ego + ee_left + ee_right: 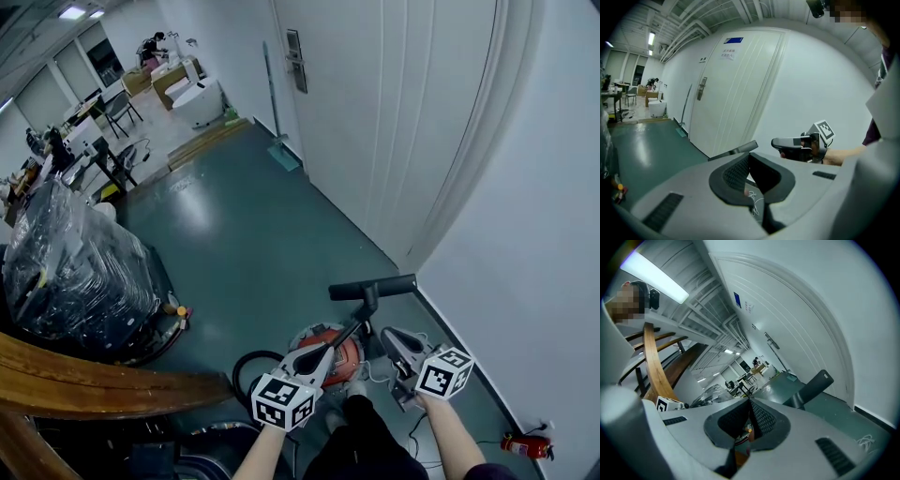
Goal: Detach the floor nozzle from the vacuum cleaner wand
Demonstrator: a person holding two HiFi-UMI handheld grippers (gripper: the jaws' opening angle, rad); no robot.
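**Both grippers closed and empty, nozzle still on the wand**

Far left in the head view: a load wrapped in black plastic (75,272), with a curved wooden handrail (103,382) below it. A black hose (246,364) loops on the green floor (244,234) just left of your hands.

Your left gripper (326,353) hangs over the vacuum's red body (339,349). Its own view shows the jaws pressed together at the tips with nothing pinched between them. Only a bit of white cord and the machine show through the gap behind the pads.

The wand (361,319) rises from the red body toward the floor nozzle (372,287). The nozzle is a black bar lying crosswise on the floor, ahead of both grippers and near the foot of the white door (375,122). It is joined to the wand. Neither gripper touches it.

Your right gripper (389,336) sits just right of the wand, apart from it. Its jaws are also closed on nothing, and the nozzle shows beyond them to the right in that gripper's view.

Far right, by the wall: a red fire extinguisher (525,445) lying on the floor.
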